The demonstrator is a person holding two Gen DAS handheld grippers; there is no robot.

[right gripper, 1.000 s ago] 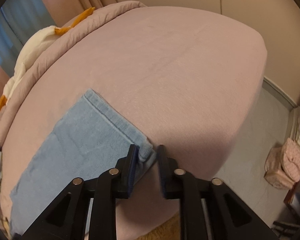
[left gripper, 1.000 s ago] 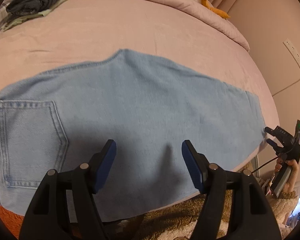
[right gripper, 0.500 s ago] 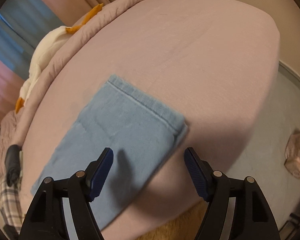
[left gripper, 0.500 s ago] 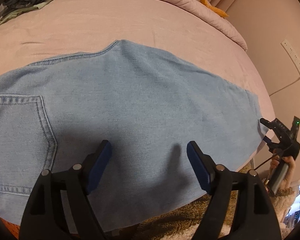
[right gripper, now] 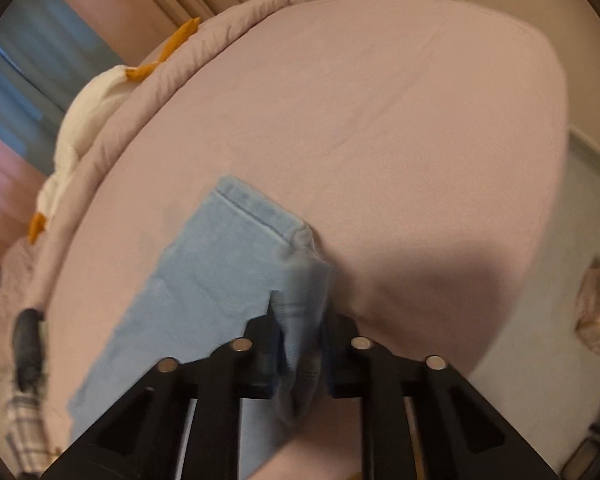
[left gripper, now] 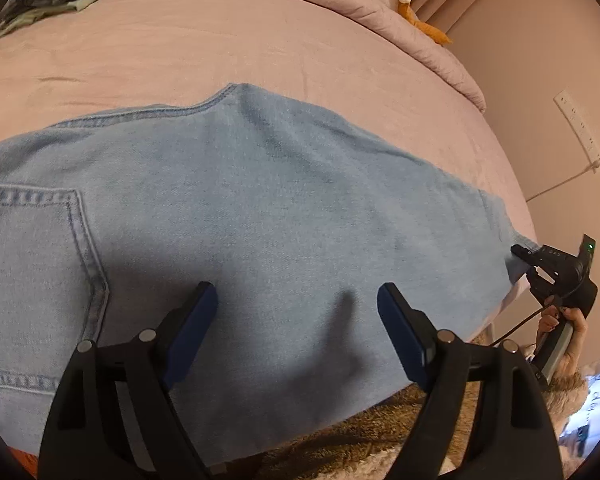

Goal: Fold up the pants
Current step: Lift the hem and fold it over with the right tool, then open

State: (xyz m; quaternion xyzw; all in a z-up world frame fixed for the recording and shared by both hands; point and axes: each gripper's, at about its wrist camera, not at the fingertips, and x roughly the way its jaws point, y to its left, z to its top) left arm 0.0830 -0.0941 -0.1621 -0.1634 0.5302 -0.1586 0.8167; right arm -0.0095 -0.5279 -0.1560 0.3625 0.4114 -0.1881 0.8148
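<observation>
Pants (left gripper: 300, 208), light blue denim, spread flat on the bed (left gripper: 220, 40), close along its near edge. Lay with the long axis parallel to that edge: waist end with the back pocket (left gripper: 32, 272) toward the left, leg hem (right gripper: 260, 208) toward the right, not far from the right end of the near edge. Appeared already doubled leg on leg, as only one leg width showed, with the crotch point toward the far side of the bed.

Left gripper (left gripper: 296, 292): hovered over the thigh part, just inside the near edge, jaws standing wide apart, nothing between them, no touch on the cloth to be seen.

Right gripper (right gripper: 300, 312): sat at the near corner of the hem, jaws closing, with a bunch of denim between the pads and already pressed by them. Seen also from the left wrist view (left gripper: 528, 264), at the far right tip of the leg, held in a person's hand (left gripper: 568, 320).

Probably the next step: to carry the hem along the long axis, from right to left, toward the waist. Depended therefore on the right side, which was at the hem, while the left was nearer to the middle and the waist, well placed for pinning the cloth at the fold line. Risk, as judged: only one corner of the hem caught, so the far corner could lag and the fold come out skewed.
</observation>
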